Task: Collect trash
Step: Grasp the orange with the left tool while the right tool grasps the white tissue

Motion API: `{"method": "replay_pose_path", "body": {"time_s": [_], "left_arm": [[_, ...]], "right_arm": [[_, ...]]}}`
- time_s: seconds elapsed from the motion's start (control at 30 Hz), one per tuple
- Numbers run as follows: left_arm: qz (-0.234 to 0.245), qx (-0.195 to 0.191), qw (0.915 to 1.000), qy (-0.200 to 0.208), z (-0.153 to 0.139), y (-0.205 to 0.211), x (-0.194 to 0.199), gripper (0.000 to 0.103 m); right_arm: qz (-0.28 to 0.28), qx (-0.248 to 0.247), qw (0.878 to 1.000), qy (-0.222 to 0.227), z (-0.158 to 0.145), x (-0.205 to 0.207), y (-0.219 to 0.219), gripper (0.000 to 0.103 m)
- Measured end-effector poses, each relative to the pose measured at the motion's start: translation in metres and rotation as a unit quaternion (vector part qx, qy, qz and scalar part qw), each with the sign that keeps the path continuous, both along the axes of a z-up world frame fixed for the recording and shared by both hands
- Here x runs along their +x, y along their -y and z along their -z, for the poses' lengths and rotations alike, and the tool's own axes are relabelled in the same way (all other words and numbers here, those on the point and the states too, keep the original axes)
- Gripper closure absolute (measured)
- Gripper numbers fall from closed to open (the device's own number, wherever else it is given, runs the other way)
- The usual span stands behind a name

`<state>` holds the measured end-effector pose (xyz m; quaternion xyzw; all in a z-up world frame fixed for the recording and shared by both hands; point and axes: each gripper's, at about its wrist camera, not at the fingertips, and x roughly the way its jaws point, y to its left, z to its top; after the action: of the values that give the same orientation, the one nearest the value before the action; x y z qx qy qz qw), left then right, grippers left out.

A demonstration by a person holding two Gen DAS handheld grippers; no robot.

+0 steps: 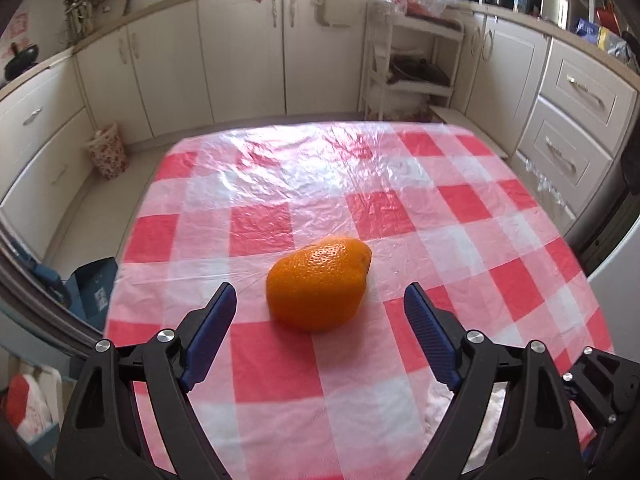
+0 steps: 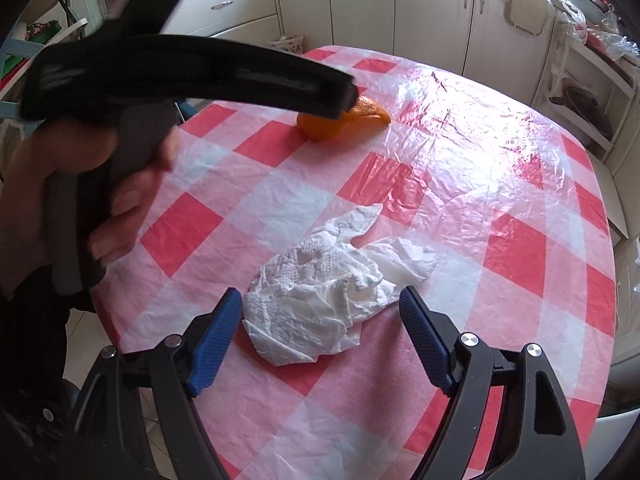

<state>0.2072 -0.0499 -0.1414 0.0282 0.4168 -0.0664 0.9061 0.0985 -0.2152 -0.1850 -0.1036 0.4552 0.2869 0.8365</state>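
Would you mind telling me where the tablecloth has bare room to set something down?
The far half of the checked tablecloth, beyond the orange peel, is bare to its far edge. The strip between peel and crumpled tissue is free too. It is crowded near the front edge, where both open grippers hover.

The right tongs (image 2: 320, 300) hang with their blue pads spread wide above a crumpled white paper towel (image 2: 332, 296), which lies between them on the red-and-white checked worktop (image 2: 516, 252); contact cannot be judged. Farther off, an orange peel (image 2: 344, 122) rests on the cloth, partly hidden by the blurred black left tongs (image 2: 344, 98), gripped by a hand (image 2: 92, 184) at the left edge.
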Motion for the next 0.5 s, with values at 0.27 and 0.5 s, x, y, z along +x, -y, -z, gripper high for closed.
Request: {"method": "replay_pose_path", "body": {"time_s": [0.27,0.5], "left_arm": [[0.014,-0.006,0.9994,-0.031,0.021,-0.001,0.027,0.043],[0.029,-0.04,0.9978,-0.044,0.012,-0.003,0.011,0.079]], "right_arm": [[0.009,0.005,1.0,0.005,-0.002,0.009,0.007,0.051],[0.024,0.016,1.0,0.008,-0.013,0.015,0.021,0.077]]}}
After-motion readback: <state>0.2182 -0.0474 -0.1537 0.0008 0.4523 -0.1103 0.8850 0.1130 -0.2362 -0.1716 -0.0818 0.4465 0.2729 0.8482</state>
